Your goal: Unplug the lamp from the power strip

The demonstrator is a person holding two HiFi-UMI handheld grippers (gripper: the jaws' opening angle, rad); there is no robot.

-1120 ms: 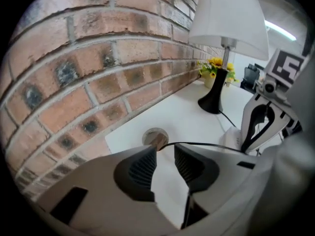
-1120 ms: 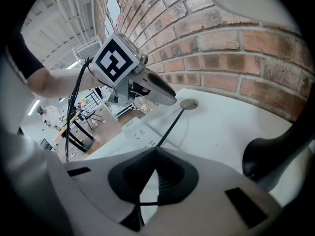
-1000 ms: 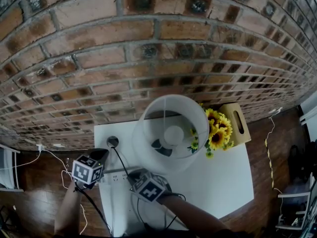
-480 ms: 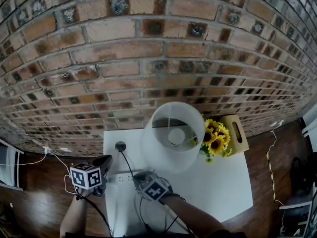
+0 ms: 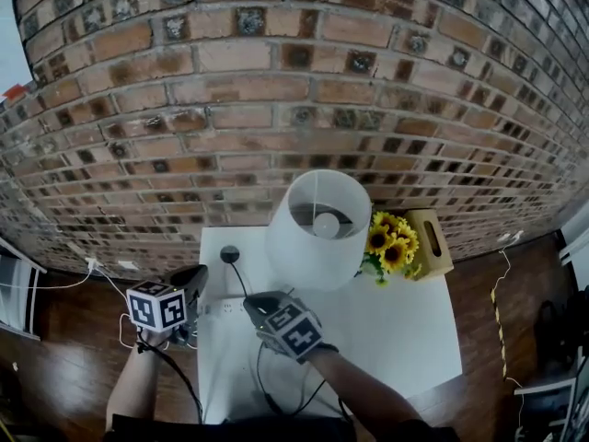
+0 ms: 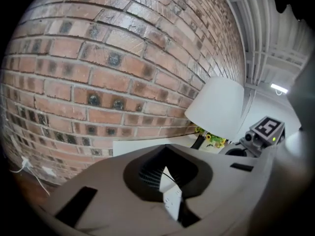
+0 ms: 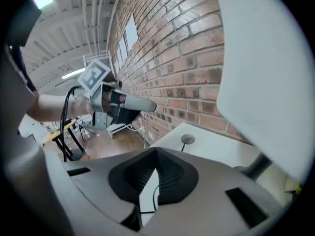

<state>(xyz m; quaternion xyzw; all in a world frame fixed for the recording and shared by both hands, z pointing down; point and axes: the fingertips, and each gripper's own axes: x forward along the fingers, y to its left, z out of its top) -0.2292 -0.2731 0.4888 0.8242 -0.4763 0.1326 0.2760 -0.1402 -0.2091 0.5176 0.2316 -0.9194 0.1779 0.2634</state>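
A brick wall (image 5: 276, 109) fills the far side, and a white table (image 5: 396, 330) stands against it on a wooden floor (image 5: 64, 357). The lamp (image 5: 317, 228), with its broad white shade, stands at the far middle of the table. To its right are sunflowers (image 5: 388, 242) and a wooden box (image 5: 431, 242). The left gripper (image 5: 195, 280) hangs over the table's left edge with its jaws together and nothing in them. The right gripper (image 5: 256, 307) is just to its right, jaws likewise closed and empty. The white power strip (image 5: 221, 308) lies on the table between the two, below their tips. A black cord (image 5: 241, 282) runs from it to a small round black disc (image 5: 229, 254) farther back.
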